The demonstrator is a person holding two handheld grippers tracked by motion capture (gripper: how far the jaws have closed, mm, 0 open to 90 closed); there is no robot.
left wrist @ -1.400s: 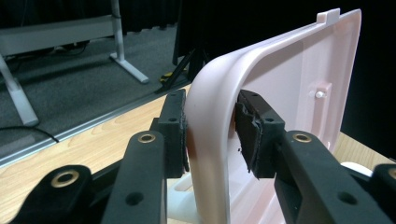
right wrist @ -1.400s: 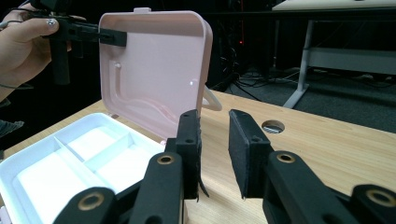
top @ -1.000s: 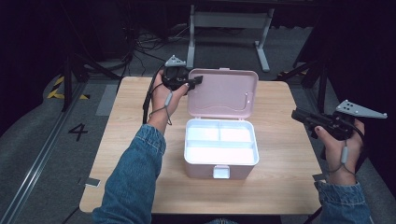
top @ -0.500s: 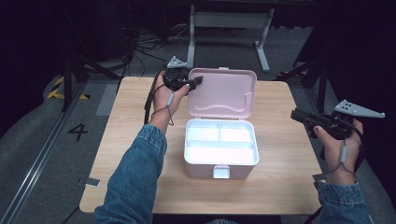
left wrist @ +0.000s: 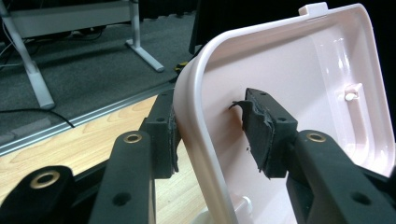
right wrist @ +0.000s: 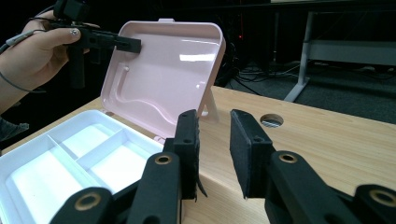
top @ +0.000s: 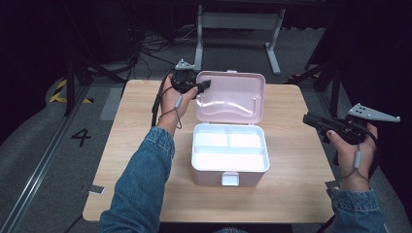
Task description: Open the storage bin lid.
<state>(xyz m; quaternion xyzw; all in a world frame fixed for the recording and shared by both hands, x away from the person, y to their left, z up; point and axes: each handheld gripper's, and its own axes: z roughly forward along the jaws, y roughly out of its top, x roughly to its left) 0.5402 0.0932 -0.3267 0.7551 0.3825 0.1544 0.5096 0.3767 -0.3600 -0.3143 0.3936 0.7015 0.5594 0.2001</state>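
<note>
Up close, left gripper [left wrist: 212, 135] straddles lid rim [left wrist: 196, 116], pads apart.

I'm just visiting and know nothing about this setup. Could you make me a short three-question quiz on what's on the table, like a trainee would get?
1. True or false: the pink lid of the storage box stands open.
2. Which tool has the lid's edge between its jaws? A) left tool B) right tool
3. Fill in: the white tray inside the box holds ____ in its compartments.

Key:
1. True; the lid is raised behind the box.
2. A; the left tool's jaws have just been opening, with one pad now clear of the lid. The right tool is apart, with nothing between its jaws.
3. Nothing.
</note>
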